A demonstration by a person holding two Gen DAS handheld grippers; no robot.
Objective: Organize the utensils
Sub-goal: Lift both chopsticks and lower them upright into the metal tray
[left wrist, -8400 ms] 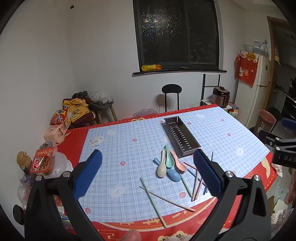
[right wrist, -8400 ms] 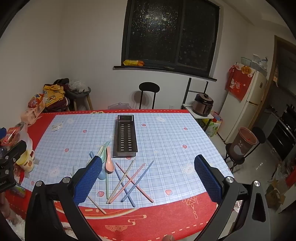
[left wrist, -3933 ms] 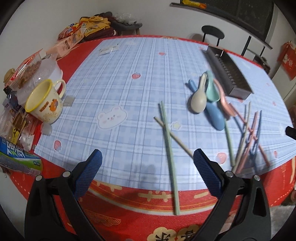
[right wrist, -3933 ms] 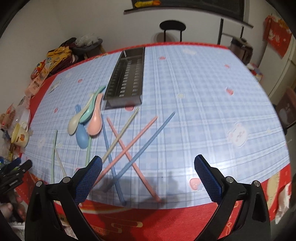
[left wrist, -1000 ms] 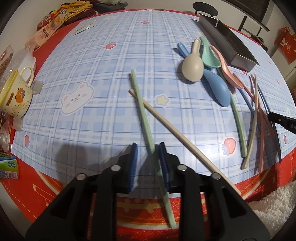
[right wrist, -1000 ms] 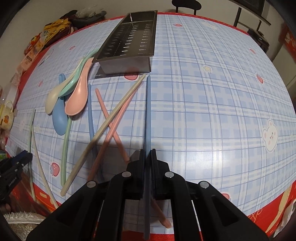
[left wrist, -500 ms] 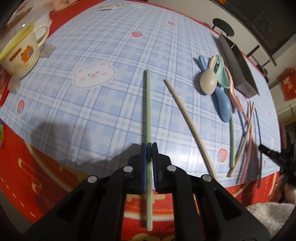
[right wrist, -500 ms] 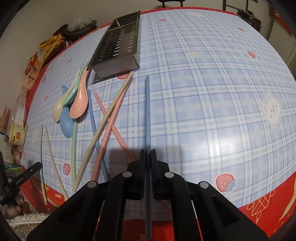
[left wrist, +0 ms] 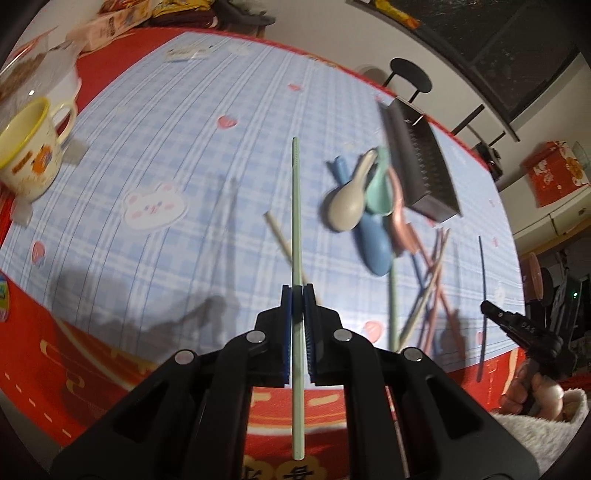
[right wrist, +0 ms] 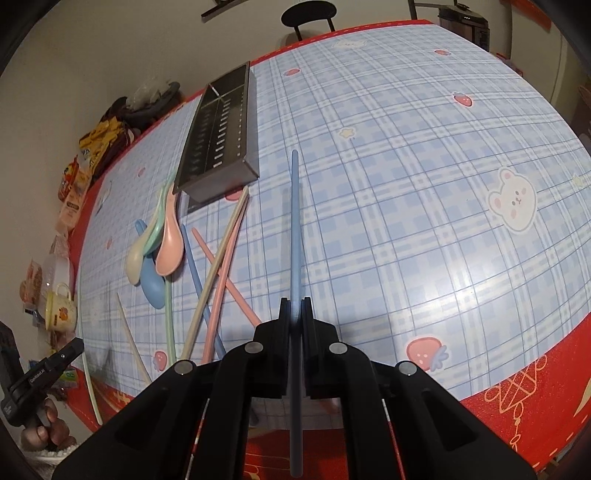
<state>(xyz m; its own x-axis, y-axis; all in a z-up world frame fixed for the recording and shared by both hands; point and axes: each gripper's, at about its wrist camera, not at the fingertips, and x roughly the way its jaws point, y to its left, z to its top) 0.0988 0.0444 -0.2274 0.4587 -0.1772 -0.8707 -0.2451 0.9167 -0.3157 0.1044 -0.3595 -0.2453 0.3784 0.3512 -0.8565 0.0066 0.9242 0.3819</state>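
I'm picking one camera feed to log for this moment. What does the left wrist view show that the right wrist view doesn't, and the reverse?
Only the left wrist view shows the left gripper up close, shut on the green chopstick, and the red box at far right.

Only the right wrist view shows the right gripper up close, shut on the blue chopstick, and the rice cooker beyond the table.

Both show the metal tray, the spoons, the loose chopsticks, the yellow-rimmed mug and the black chair.

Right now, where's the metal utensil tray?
The metal utensil tray sits on the table's far side, upper left in the right wrist view, its near end just beyond the spoon cluster and left of the blue chopstick held by the right gripper.
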